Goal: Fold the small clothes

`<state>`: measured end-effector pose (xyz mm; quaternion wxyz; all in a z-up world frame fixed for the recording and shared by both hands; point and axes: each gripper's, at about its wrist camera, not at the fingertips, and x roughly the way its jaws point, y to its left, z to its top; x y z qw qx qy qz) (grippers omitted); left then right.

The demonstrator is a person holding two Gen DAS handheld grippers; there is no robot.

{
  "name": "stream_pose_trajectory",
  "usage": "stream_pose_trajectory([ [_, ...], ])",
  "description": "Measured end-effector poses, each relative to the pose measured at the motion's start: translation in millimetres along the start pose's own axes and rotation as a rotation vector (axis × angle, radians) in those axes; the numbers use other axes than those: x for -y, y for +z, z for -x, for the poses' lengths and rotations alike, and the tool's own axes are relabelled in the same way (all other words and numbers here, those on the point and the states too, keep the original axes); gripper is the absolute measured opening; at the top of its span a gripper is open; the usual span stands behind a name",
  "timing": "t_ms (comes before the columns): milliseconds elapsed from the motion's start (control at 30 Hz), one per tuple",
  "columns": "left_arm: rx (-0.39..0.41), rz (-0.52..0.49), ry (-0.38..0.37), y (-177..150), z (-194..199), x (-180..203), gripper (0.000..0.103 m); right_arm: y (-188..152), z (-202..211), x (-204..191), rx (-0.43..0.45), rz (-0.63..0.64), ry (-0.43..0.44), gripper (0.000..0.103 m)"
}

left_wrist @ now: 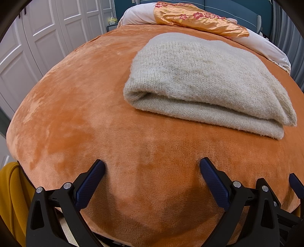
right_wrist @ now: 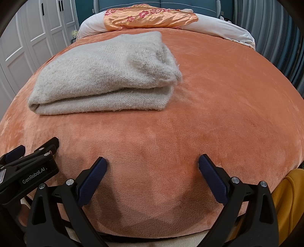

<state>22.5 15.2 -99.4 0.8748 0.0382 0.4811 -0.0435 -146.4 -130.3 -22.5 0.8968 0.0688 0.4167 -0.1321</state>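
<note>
A folded beige knit sweater (left_wrist: 205,81) lies on the orange plush bed cover (left_wrist: 85,114), ahead and to the right of my left gripper (left_wrist: 152,167). In the right wrist view the sweater (right_wrist: 102,76) lies ahead and to the left of my right gripper (right_wrist: 153,163). Both grippers are open and empty, held low over the near edge of the bed, apart from the sweater. The left gripper's body (right_wrist: 28,167) shows at the left of the right wrist view.
A white pillow (right_wrist: 218,26) with an orange floral cloth (right_wrist: 148,17) on it lies at the head of the bed. White wardrobe doors (left_wrist: 28,38) stand to the left. Yellow fabric (left_wrist: 11,199) shows below the bed's near edge.
</note>
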Motion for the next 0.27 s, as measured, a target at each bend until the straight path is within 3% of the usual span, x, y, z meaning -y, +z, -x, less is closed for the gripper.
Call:
stream_pose_trajectory([
  [267, 0.003, -0.001, 0.002, -0.3, 0.9, 0.3, 0.098, 0.5, -0.3, 1.3, 0.0, 0.002, 0.0, 0.095],
])
